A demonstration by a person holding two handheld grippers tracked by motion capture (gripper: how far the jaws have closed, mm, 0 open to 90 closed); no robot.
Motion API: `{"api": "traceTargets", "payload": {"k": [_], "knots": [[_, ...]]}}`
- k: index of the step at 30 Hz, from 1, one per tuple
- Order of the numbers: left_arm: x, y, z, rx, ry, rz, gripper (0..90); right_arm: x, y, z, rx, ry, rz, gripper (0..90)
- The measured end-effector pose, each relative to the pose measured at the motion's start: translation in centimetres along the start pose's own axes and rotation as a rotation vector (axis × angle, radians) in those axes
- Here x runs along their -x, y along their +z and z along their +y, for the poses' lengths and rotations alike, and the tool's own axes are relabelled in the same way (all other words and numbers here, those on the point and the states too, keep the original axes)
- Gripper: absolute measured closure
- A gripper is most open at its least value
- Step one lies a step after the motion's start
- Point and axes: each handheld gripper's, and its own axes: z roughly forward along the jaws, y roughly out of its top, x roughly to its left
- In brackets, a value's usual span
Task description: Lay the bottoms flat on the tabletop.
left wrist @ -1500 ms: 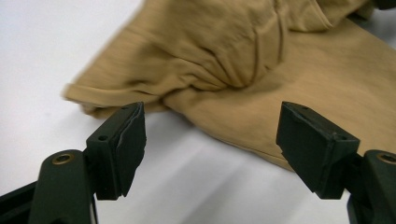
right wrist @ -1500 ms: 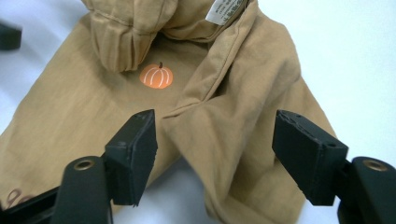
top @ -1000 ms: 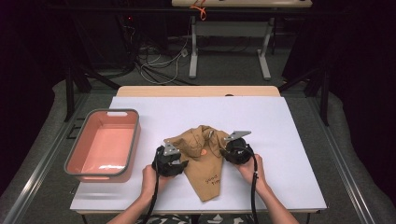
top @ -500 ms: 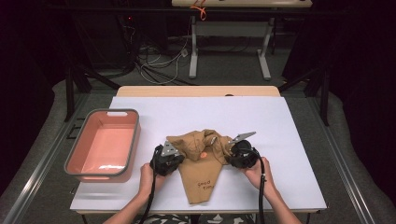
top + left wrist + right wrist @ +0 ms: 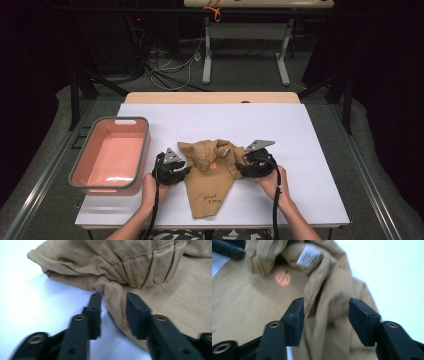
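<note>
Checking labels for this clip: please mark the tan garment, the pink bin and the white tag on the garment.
tan garment point(image 5: 212, 187), high view, flat lower part above the printed words.
pink bin point(image 5: 140, 165), high view, right rim.
white tag point(image 5: 308, 255), right gripper view, middle of the tag at the neckline.

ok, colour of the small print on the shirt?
Orange pumpkin print on the tan shirt; right gripper view.

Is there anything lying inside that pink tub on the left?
No, the pink tub shows only its bare bottom, and the tan garment lies on the white table beside it.
</note>
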Motion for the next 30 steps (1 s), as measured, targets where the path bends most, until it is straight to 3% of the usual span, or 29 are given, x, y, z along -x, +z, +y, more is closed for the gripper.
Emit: {"api": "traceTargets", "payload": {"k": [2, 4, 7, 8, 10, 13, 17, 27, 30], "knots": [[0.2, 0.2, 0.0, 0.001, -0.001, 0.0, 56.7, -0.2, 0.4, 0.3, 0.031, -0.026, -0.001, 44.9], [0.5, 0.4, 0.0, 0.001, 0.005, -0.017, 56.2, -0.6, 0.9, 0.5, 0.054, -0.055, -0.038, 44.6], [0.8, 0.9, -0.2, -0.013, 0.025, -0.023, 60.6, -1.0, 1.6, 0.5, 0.052, -0.11, -0.054, 53.4], [0.9, 0.9, -0.2, -0.008, 0.026, -0.031, 63.5, -1.0, 1.8, 0.5, 0.043, -0.109, -0.05, 62.1], [1.1, 1.0, -0.2, -0.001, 0.037, -0.03, 69.0, -0.9, 2.2, 0.4, 0.048, -0.089, -0.02, 73.8], [1.1, 1.1, -0.2, 0.004, 0.034, -0.037, 76.4, -0.5, 2.4, 0.3, 0.032, -0.063, -0.019, 84.4], [1.1, 1.0, -0.2, 0.0, 0.048, -0.032, 85.8, 0.3, 2.2, 0.1, 0.024, 0.004, -0.014, 86.4], [0.7, 0.5, -0.2, 0.006, 0.052, -0.025, 87.0, 1.0, -0.8, -1.0, -0.023, 0.08, -0.028, 86.6], [0.6, 0.5, -0.2, 0.008, 0.055, -0.025, 86.7, 1.2, -0.7, -1.1, -0.036, 0.089, -0.025, 86.1]]}}
